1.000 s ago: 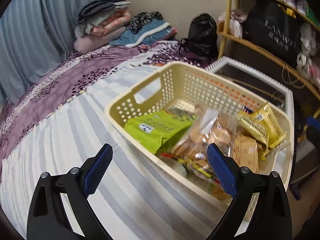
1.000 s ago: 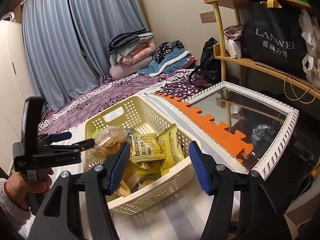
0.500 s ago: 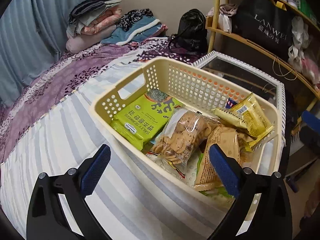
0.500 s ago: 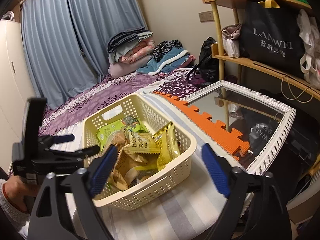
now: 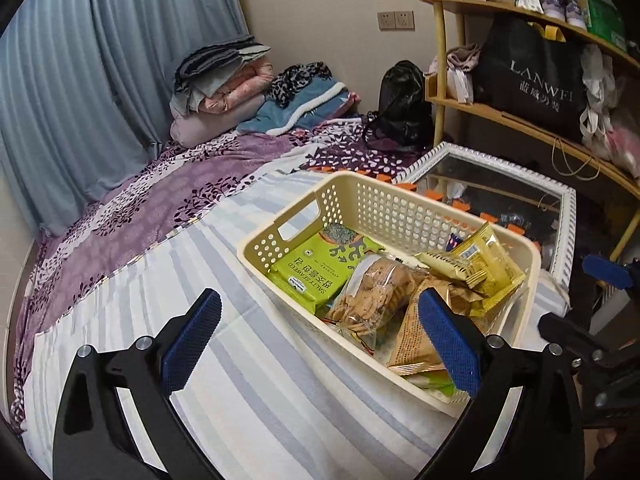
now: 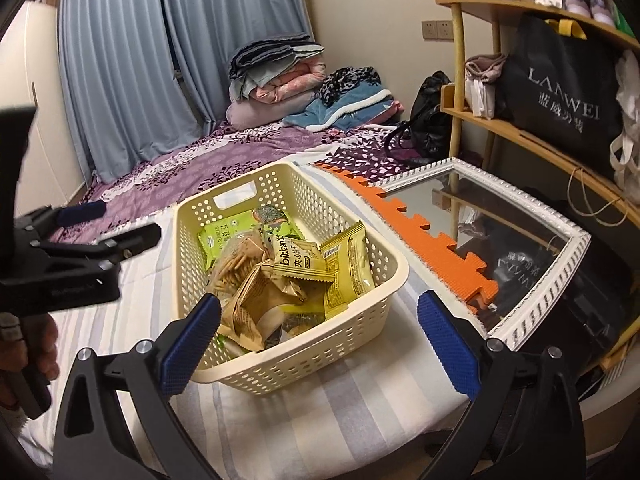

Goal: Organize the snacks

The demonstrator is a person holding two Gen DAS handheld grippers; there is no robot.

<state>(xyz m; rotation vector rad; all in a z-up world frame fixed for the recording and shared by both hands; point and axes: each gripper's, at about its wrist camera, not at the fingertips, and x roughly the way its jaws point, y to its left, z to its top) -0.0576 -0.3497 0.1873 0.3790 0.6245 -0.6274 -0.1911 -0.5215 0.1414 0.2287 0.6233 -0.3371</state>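
Note:
A cream perforated basket [image 5: 400, 184] [image 6: 180, 216] sits on the striped bed cover. In it lie a green seaweed pack [image 5: 316, 272] [image 6: 228, 232], a clear bag of crackers [image 5: 372, 296] [image 6: 236, 260], yellow packets [image 5: 480, 264] [image 6: 296, 260] and a brown packet [image 5: 416, 340] [image 6: 260, 304]. My left gripper [image 5: 318, 308] hangs open above the basket's near left side and holds nothing; it also shows at the left edge [image 6: 120, 222]. My right gripper [image 6: 319, 304] hovers over the basket's near end, jaws opening wide, nothing gripped between them.
A white-framed mirror [image 6: 532, 320] and an orange foam mat [image 6: 420, 240] lie right of the basket. A wooden shelf with a black bag [image 5: 536, 84] stands beyond. Folded bedding [image 5: 224, 80] is piled at the far end of the purple cover. A hand [image 6: 36, 352] holds the left gripper.
The right jaws have spread from half closed to wide, and the yellow packets now lie loose in the basket. The left gripper has drawn back and up from the basket.

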